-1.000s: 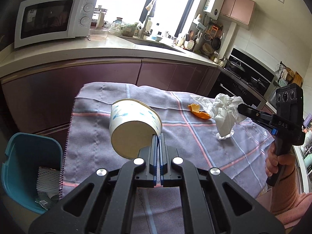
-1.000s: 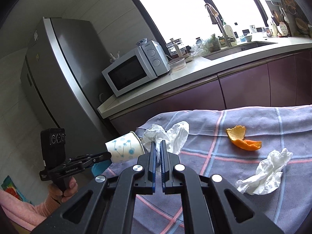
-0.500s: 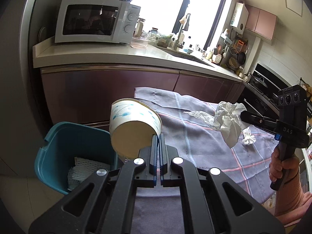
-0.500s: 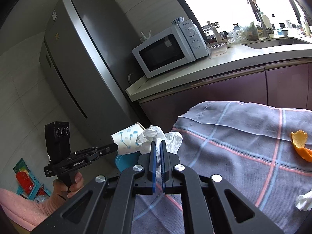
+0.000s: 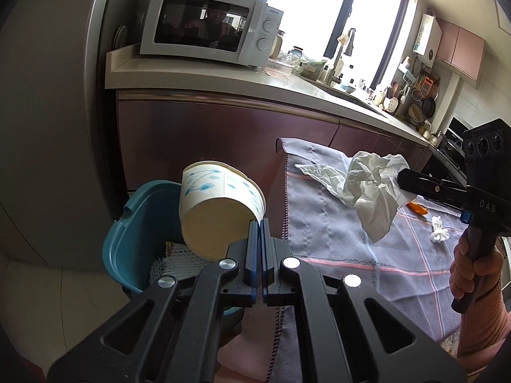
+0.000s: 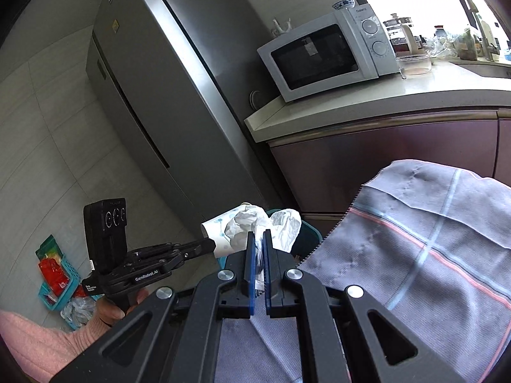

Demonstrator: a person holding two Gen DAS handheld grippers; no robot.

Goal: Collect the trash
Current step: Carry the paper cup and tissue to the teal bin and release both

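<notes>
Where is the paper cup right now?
In the left wrist view, the paper cup is clamped by its rim in the left gripper, above the teal bin beside the table's left edge.

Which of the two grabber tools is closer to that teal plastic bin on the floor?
The left gripper. It holds the white paper cup right over the teal plastic bin. The right gripper, clamping crumpled white tissue, hangs farther off, above the cloth-covered table.

Teal bin (image 5: 134,239): interior mostly hidden behind paper cup (image 5: 220,210) and gripper body. Small white scrap (image 5: 440,233) on cloth too small to identify. Orange bit (image 5: 418,207) largely covered by crumpled tissue (image 5: 373,191).
</notes>
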